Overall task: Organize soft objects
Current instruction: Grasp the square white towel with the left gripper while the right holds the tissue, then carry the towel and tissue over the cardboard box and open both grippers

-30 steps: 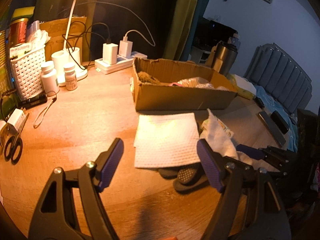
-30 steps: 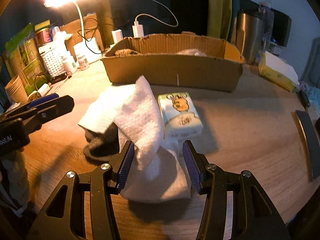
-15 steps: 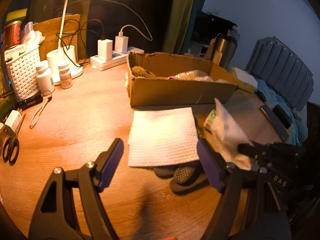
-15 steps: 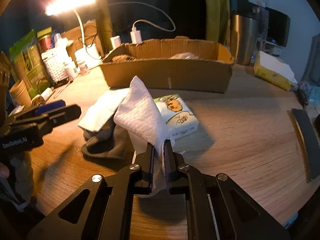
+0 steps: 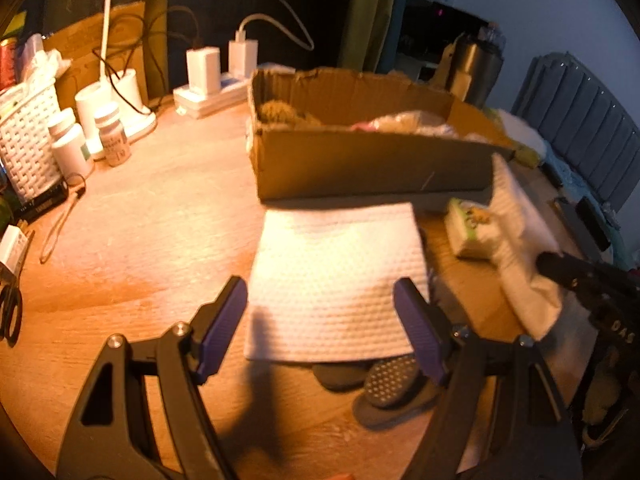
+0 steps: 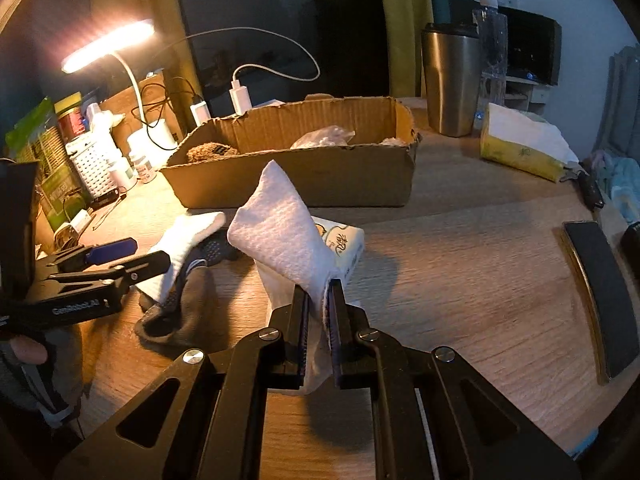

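White paper towel (image 6: 280,236) pinched between the right gripper (image 6: 318,320) fingers at lower centre, its free end standing up in front of the box (image 6: 304,176). Left gripper (image 5: 320,328) fingers apart, empty, hovering over a flat towel sheet (image 5: 336,276) mid-frame, which covers dark socks (image 5: 384,380). Tissue pack (image 5: 472,228) lies right of the sheet.

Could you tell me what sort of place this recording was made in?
Most likely a bedroom or small living space: a cluttered round wooden table under a lit white desk lamp, a grey padded headboard behind it, and a dark monitor on a shelf.
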`<state>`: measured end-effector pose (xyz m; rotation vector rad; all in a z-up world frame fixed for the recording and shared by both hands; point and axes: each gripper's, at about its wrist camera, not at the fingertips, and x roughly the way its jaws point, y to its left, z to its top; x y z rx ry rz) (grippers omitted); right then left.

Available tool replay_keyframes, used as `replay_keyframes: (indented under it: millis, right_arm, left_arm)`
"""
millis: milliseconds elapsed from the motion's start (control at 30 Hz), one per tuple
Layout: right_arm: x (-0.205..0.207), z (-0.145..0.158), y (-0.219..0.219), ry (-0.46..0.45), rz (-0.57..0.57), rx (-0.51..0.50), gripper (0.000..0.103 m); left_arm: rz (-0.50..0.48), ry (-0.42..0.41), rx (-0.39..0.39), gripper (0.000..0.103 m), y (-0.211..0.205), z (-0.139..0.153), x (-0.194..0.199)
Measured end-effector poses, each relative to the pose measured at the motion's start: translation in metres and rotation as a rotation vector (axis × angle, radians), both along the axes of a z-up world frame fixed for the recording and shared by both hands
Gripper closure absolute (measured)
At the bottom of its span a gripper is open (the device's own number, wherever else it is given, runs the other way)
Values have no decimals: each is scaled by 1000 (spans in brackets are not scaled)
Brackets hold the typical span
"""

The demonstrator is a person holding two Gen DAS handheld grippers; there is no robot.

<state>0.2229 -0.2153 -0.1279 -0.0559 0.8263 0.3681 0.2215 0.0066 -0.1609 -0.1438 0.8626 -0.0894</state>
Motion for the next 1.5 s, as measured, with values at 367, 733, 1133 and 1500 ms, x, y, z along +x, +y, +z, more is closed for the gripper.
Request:
replay_keyframes:
  millis: [367,733,1133,1500]
  right_arm:
    - [7,-5,-6,13,-2,13,93]
    - [4,7,-4,-17,-4,6,93]
    - [2,37,-1,-85,11,11,93]
    - [14,70,-2,-156,23,25,93]
  left_arm:
    - [-28,27,10,67,4,-12,5]
    - [-52,17,-53,98,14,-7,-10]
    - [-27,-101,-67,99,28,39,-27]
    - [-35,-209,-78,99,28,88,-24]
